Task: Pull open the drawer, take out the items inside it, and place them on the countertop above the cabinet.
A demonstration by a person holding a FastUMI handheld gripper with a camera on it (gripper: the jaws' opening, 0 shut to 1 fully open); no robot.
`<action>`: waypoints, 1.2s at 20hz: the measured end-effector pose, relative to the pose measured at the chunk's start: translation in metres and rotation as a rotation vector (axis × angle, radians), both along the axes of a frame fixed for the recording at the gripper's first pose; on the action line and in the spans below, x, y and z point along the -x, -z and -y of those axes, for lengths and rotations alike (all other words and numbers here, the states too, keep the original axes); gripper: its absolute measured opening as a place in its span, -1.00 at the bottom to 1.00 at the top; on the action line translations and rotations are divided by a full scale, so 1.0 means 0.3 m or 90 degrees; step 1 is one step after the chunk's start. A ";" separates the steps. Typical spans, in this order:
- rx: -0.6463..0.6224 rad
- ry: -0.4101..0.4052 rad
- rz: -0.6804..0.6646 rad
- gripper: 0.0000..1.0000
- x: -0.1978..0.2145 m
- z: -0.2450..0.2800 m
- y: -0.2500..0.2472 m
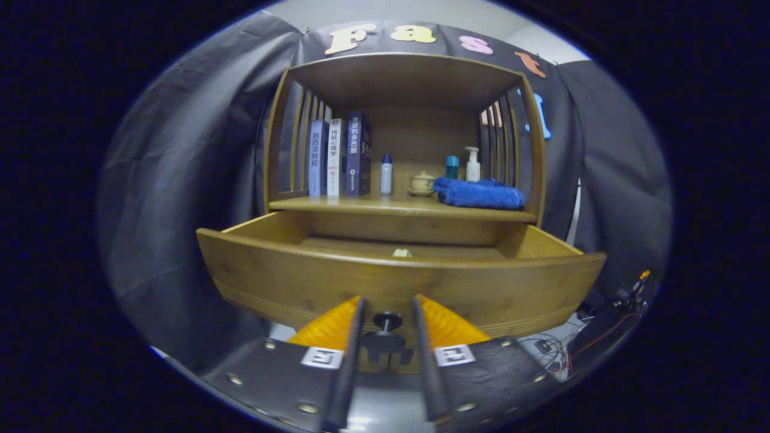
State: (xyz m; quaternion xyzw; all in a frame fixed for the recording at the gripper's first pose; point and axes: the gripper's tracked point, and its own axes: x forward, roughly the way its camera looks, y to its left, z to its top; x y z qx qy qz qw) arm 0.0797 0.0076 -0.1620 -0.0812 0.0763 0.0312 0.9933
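The wooden cabinet's drawer (337, 279) stands pulled out toward me. Its dark round knob (388, 320) sits between my fingers. My gripper (388, 300) is open around the knob, with a small gap on each side of it. A small pale item (402, 253) peeks over the drawer's front edge, lying on the drawer floor; the rest of the inside is hidden by the front panel. The countertop (373, 207) runs just above the drawer.
On the countertop stand three books (337, 157) at the left, a small white bottle (386, 174), a lidded cup (422, 183), a folded blue towel (479, 193), a teal bottle (452, 166) and a pump bottle (473, 163). Slatted side walls and a roof enclose it. Cables (550, 352) lie on the floor at the right.
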 end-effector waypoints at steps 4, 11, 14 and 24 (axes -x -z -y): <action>-0.024 0.020 -0.018 0.74 -0.013 -0.003 -0.090; 0.010 -0.002 0.016 0.99 -0.088 -0.090 -0.311; 0.071 0.021 -0.032 0.98 -0.198 -0.070 -0.294; 0.016 0.060 -0.355 0.94 -0.458 -0.056 0.067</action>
